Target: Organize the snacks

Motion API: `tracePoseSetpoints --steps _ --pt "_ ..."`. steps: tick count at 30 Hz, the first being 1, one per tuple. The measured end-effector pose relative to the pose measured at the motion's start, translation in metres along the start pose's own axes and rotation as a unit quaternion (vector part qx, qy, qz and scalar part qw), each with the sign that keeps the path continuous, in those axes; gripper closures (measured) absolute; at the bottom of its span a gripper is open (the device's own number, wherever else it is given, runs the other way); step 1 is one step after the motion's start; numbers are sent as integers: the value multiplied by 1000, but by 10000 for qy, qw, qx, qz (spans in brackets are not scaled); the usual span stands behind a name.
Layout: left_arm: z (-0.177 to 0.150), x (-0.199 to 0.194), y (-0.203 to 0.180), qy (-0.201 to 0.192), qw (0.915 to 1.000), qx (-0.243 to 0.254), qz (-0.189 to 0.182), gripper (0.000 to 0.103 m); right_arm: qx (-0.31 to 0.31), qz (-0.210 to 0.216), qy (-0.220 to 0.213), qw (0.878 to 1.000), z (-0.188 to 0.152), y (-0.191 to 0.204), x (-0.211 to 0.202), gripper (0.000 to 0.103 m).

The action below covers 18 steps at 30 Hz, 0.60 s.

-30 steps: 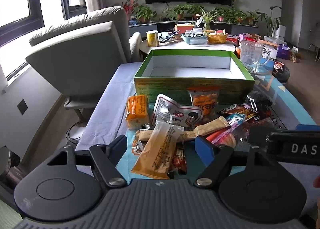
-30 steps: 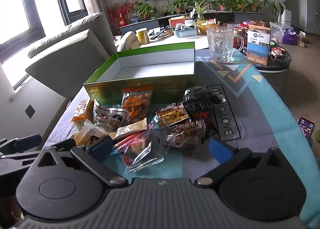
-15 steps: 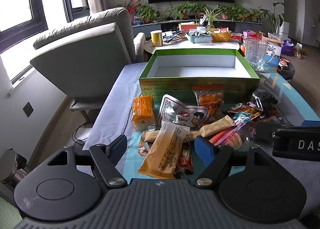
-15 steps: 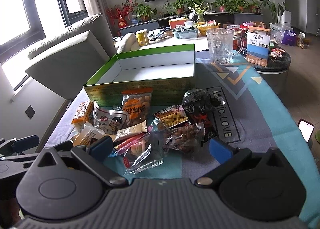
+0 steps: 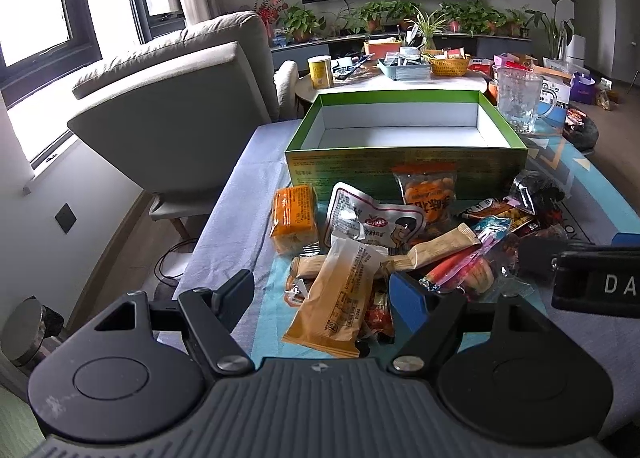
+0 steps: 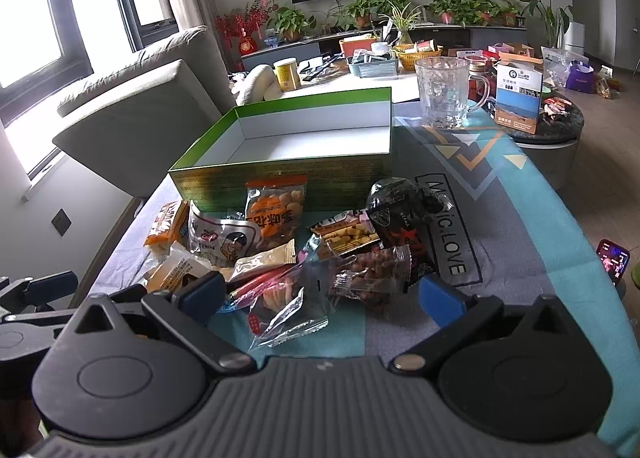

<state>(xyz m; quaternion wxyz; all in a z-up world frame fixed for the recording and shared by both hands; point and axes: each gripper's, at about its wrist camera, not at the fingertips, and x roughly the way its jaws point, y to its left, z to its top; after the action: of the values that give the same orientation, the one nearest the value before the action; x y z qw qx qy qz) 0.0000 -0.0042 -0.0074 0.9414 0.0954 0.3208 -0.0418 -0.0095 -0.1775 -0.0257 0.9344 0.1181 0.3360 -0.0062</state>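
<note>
A green box (image 5: pixel 404 171) (image 6: pixel 280 177) with a white, bare inside stands on the table beyond a pile of several snack packs. My left gripper (image 5: pixel 326 292) hovers open over the near end of a tan wafer pack (image 5: pixel 340 294), not touching it. An orange cracker pack (image 5: pixel 294 217) lies at the pile's left. My right gripper (image 6: pixel 320 294) is open above a clear wrapper (image 6: pixel 288 310) and a pack of nuts (image 6: pixel 372 274). A black pouch (image 6: pixel 404 213) and an orange peanut bag (image 6: pixel 274 211) lie closer to the box.
A glass mug (image 6: pixel 446 91) stands right of the box, a small carton (image 6: pixel 518 95) on a round stool beyond it. A grey armchair (image 5: pixel 176 105) is left of the table. A phone (image 6: pixel 612 260) lies low at the right. A cluttered side table (image 5: pixel 400 69) sits behind.
The left wrist view has shifted slightly, so the box and snacks sit a little further right in it. The right wrist view is unchanged. Both grippers stay open.
</note>
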Motion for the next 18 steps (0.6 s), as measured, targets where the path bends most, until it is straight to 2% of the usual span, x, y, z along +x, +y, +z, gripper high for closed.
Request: tracePoseSetpoints --steps 18 --pt "-4 7 1 248 9997 -12 86 30 -12 10 -3 10000 -1 1 0 48"
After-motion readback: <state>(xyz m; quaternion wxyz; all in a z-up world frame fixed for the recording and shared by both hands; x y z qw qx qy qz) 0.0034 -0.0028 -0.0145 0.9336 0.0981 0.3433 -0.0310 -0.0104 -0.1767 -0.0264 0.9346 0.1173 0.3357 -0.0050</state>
